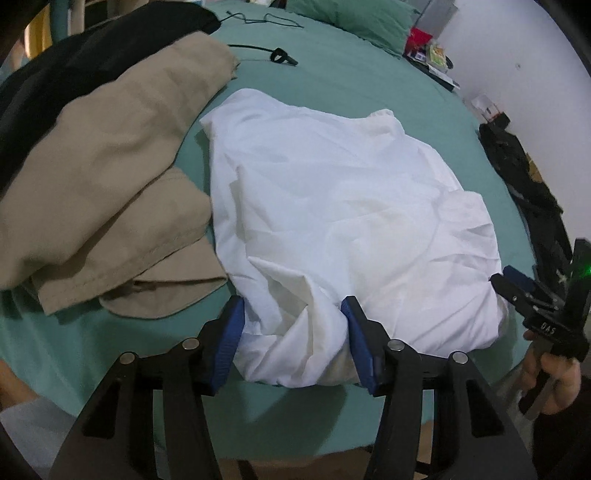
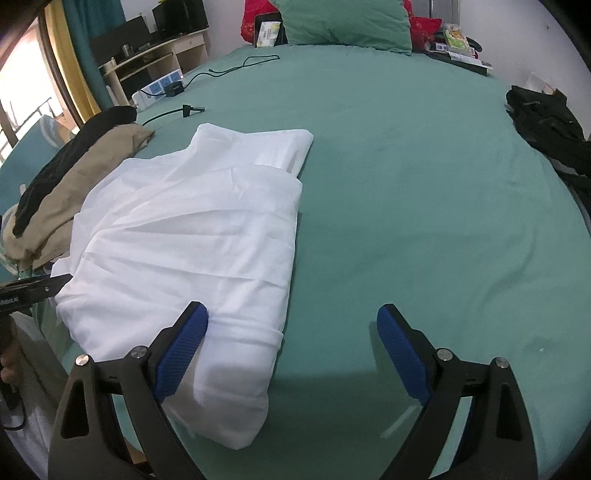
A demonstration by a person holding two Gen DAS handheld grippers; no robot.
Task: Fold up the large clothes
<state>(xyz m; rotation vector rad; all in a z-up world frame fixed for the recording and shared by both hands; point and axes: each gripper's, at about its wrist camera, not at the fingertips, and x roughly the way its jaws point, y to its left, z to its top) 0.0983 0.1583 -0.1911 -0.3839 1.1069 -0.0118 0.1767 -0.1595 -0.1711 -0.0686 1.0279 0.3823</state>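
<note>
A white garment lies partly folded and wrinkled on the green bedsheet. My left gripper stands open at its near edge, and a bunched fold of white cloth lies loose between the blue pads. In the right wrist view the same garment fills the left half. My right gripper is wide open over its near right corner, with one pad above the cloth and the other above bare sheet. The right gripper also shows at the garment's right edge, held by a hand.
Folded beige cloth and a black garment lie left of the white one. A black cable and a power strip sit farther back, a green pillow at the head. Dark clothing lies at the bed's right edge.
</note>
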